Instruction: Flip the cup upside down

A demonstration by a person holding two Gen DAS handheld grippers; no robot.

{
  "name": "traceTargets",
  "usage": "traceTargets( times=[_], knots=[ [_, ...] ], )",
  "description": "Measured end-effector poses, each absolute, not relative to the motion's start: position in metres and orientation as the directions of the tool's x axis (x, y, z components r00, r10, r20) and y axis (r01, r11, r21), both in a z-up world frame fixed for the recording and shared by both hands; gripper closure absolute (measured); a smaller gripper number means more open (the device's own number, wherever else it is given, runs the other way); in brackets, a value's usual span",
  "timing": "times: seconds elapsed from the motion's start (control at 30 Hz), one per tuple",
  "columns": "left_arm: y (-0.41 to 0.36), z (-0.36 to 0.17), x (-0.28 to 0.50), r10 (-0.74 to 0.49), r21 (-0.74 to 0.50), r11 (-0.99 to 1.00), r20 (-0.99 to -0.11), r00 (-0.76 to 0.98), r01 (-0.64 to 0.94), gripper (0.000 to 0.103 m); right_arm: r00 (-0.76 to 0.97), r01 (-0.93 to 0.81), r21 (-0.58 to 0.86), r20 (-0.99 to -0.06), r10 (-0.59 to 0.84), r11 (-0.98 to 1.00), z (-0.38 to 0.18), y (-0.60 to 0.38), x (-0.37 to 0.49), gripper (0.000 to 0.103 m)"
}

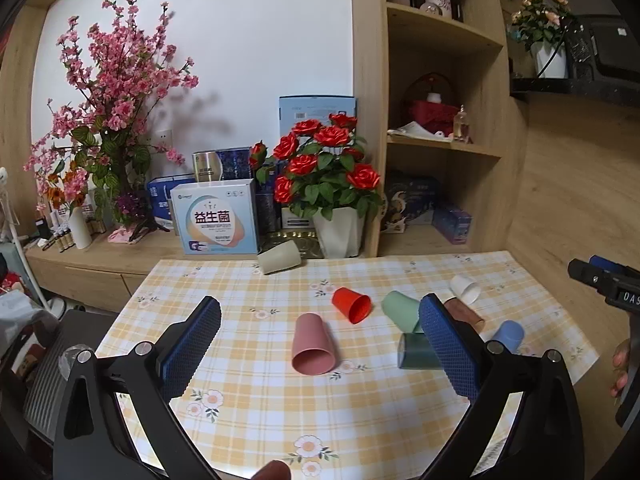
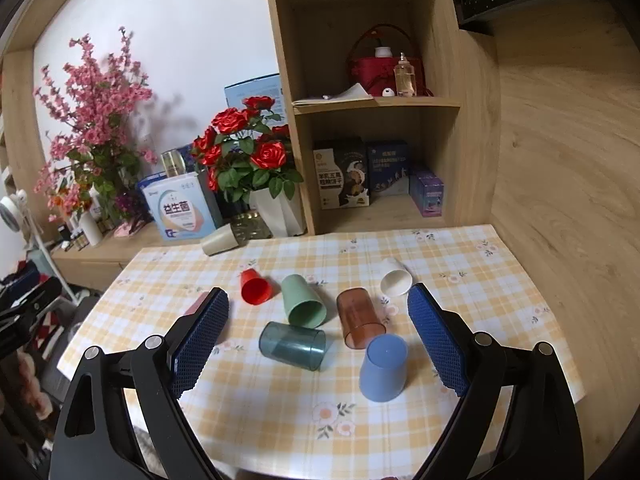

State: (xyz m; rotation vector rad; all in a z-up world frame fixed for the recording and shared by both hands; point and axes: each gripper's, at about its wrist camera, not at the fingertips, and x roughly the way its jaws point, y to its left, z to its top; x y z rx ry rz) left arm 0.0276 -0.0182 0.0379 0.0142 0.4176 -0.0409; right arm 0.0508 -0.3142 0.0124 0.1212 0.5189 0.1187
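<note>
Tabletop (image 2: 460,256) in checked cloth carrying scattered cups, the blue cup (image 2: 383,367) standing inverted near the front beneath the spread, empty right tool (image 2: 316,340), the left tool (image 1: 320,350) likewise released.

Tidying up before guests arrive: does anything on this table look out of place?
Yes. Most cups lie tipped on their sides: pink, red, green, teal, brown, white. A beige cup lies at the far edge. Only the blue cup stands, upside down. Nothing spilled.
</note>
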Motion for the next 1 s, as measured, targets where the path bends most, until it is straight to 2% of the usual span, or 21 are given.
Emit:
traceTargets(
  times=[0.3,1.0],
  knots=[
    [-0.023,0.045,0.017,-0.047,0.005,0.999,-0.39,0.92,0.053,0.006,0.882,-0.08,0.119,-0.455,0.126,0.99,0.029,-0.315,0.029,0.015],
    [-0.025,0.049,0.014,-0.07,-0.004,0.997,-0.374,0.925,0.073,0.006,0.878,-0.087,0.101,-0.461,0.124,0.991,0.029,-0.309,0.028,0.015]
  ],
)
